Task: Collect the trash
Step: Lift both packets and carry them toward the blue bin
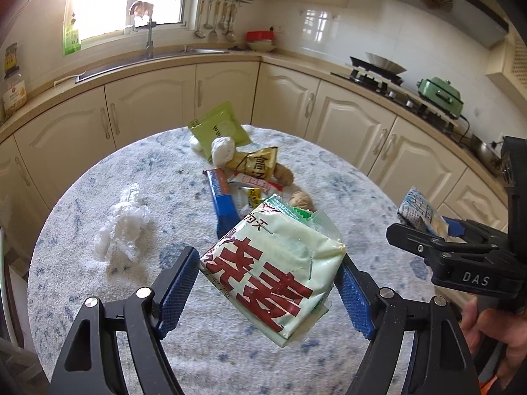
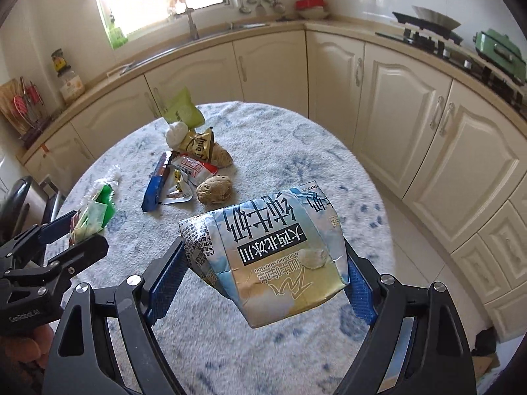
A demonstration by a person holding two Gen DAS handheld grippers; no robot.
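1. Pale green with big red characters, the noodle packet (image 1: 273,270) sits crosswise between the pads of your left gripper (image 1: 268,291). You hold it clamped by its side edges and clear of the table (image 1: 82,217), so it hangs flat and cannot snag the cloth.

2. Your right gripper (image 2: 265,278) is clamped on the crushed milk carton (image 2: 273,260) — pads press both flanks, print upside down towards the camera. Its dented body gives a wide grip something to bite on, which looks like the reason for taking it across the width.

3. Both loads are lifted above the table and the two tools sit side by side, near but apart. From the left view the carton shows at the far right; from the right view the packet shows at the far left.

4. Trash left on the cloth: a heap past the middle with a green sachet (image 1: 219,130), a white wad (image 1: 223,149), a yellow snack bag (image 1: 255,163), a blue wrapper (image 1: 222,202) and two brown lumps, one at (image 2: 214,190). A crumpled clear bag (image 1: 122,222) lies apart on the left.

5. No bin shows in either view, so I cannot tell where these two pieces should go — judge the drop spot yourself.

6. The packet is slick film, so I would keep the squeeze steady until you reach the drop.
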